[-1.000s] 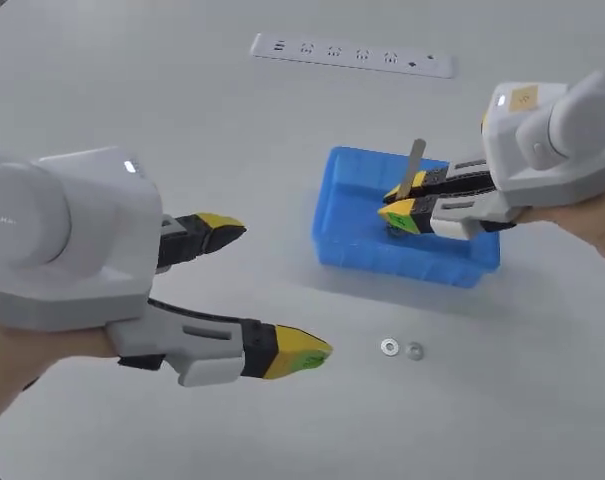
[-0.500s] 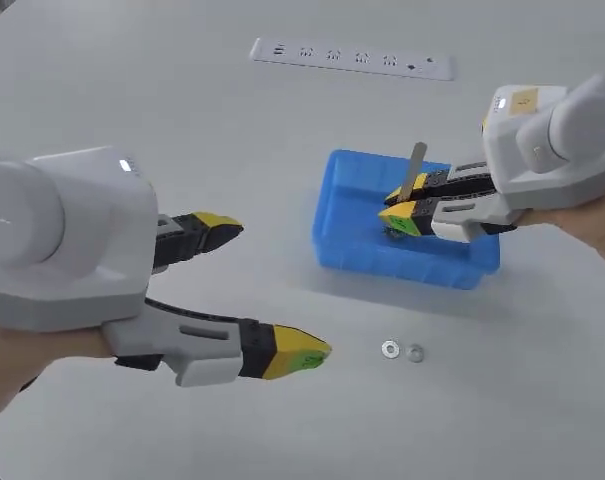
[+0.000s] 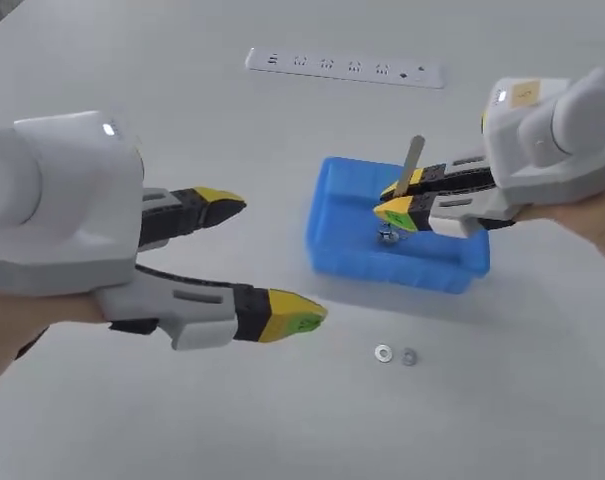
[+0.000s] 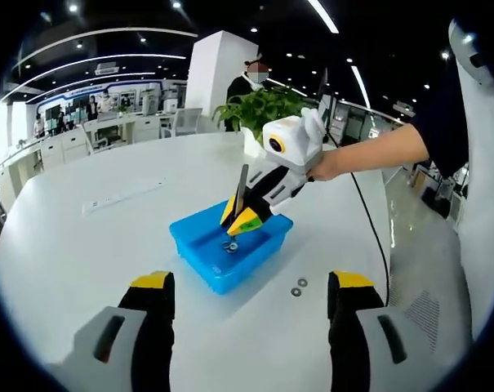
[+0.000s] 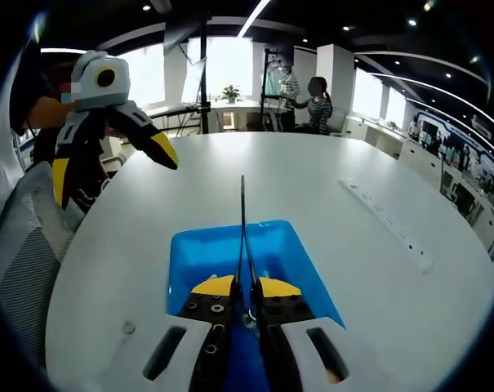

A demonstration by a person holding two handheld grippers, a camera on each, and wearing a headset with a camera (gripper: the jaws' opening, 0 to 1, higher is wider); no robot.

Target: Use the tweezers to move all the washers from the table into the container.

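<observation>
The right gripper with the tweezers has lifted slightly over the container. A washer now shows on its floor beneath the tips. The left gripper edged forward.

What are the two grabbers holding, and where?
The right gripper is shut on the tweezers, its jaws pinching them partway along, below the raised end. The left gripper is open, holding nothing.

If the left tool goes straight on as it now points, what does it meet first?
Most likely the near wall of the blue container. The open left tool points toward it, though depth is unclear.
</observation>
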